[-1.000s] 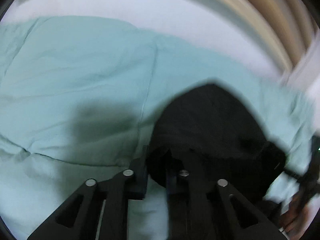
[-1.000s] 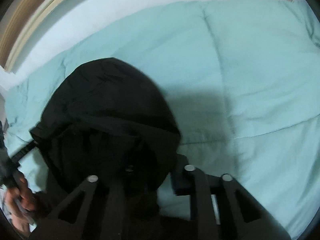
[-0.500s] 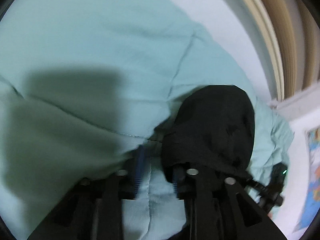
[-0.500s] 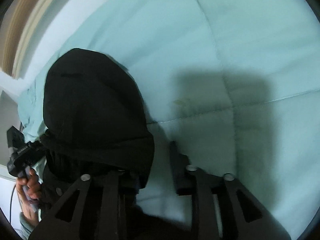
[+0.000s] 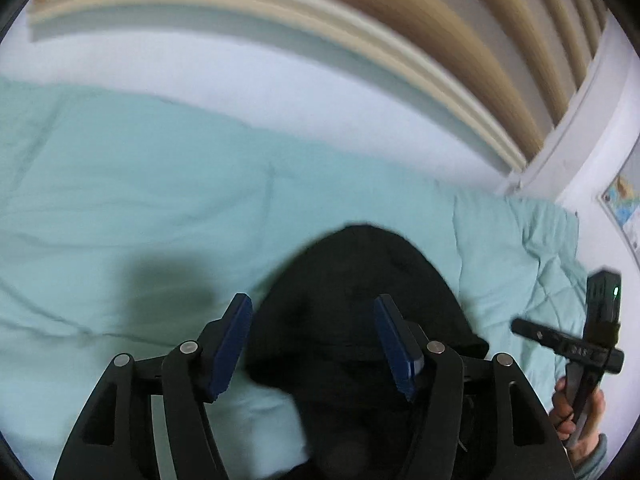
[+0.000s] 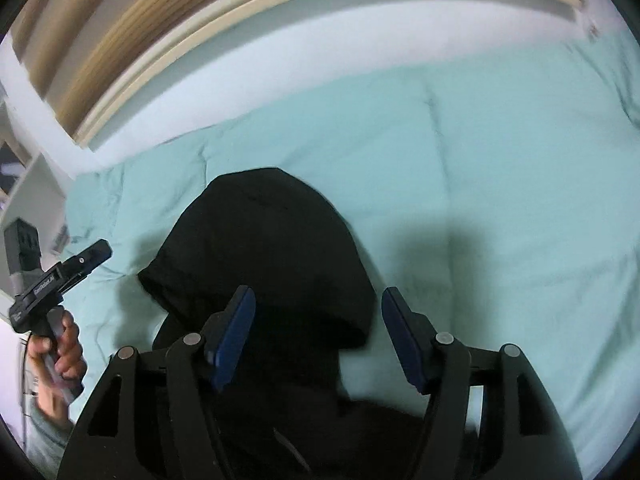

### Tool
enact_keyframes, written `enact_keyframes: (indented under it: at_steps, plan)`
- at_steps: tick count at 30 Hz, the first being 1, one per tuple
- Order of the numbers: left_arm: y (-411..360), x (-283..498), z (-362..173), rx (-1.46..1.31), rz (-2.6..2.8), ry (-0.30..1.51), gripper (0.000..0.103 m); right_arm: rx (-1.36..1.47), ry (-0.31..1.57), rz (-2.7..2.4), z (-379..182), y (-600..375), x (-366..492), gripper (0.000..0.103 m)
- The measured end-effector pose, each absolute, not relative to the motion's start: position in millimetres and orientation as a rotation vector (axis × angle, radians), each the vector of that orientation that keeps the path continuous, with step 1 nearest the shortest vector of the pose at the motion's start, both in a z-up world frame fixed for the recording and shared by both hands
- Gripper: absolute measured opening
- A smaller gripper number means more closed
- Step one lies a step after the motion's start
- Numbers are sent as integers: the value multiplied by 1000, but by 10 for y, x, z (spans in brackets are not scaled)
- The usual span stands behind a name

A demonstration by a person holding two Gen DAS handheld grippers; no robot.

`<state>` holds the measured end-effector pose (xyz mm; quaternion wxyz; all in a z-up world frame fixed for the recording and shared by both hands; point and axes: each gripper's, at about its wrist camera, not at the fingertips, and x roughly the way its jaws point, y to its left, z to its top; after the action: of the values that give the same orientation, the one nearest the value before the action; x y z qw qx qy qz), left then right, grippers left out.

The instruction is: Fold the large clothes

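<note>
so right now both my tongs are spread wide with nothing between the pads, left tongs (image 5: pixel 316 344) and right tongs (image 6: pixel 318 338) both hanging over the black hoodie (image 6: pixel 260 256), which is lying on the mint green quilt (image 6: pixel 500 184) with the hood end pointing toward the white strip and wooden slats (image 5: pixel 460 40) at the far side of the bed. The rest of the hoodie runs down under the tongs toward me, so I can't see how the body and sleeves are lying. You can see my other hand (image 6: pixel 60 352) holding the left handle off to the side in the right view. My guess is the hood needs flattening or folding down onto the back next. If so, I'd grab it at the two outer edges near where it meets the shoulders, not in the middle, pinch only the top layers so the quilt doesn't come up with it, and move both sides together so the fold line stays straight. Thick fabric like this probably bunches if you rush it, so go low and slow
</note>
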<state>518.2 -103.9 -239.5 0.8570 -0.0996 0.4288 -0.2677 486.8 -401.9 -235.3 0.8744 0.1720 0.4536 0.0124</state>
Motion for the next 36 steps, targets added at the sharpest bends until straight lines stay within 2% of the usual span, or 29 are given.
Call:
enact_keyframes:
  at_steps: [5,7,10,18,23,28,32,36]
  plan:
    - [-1228,5371,-3094,-53,-464,1092,66,298,1100,-6,-2973,-3793,5293,69]
    - [-1158,5419,-3434,-107,-452,1187,69,275,1202,-37,-3397,-3806,5314,69]
    - [-1102,5440,-3502,-150,-454,1188,70,389,1217,-5,-3714,-3909,5270,71]
    - [-785,5245,-2848,-167,-507,963,70,383,1105,100,-3189,-4075,5030,73]
    - [-552,5313,-2635,-191,-491,914,70,345,1073,121,-2955,-4248,4913,73]
    - [-510,5445,-2714,-223,-507,938,70,334,1070,118,-3132,-4314,5142,75]
    - [-636,5656,-2922,-257,-587,1030,70,398,1107,172,-3085,-4350,5278,75]
    - [-752,5818,-3160,-313,-626,1081,70,488,1142,230,-3309,-4377,5487,75]
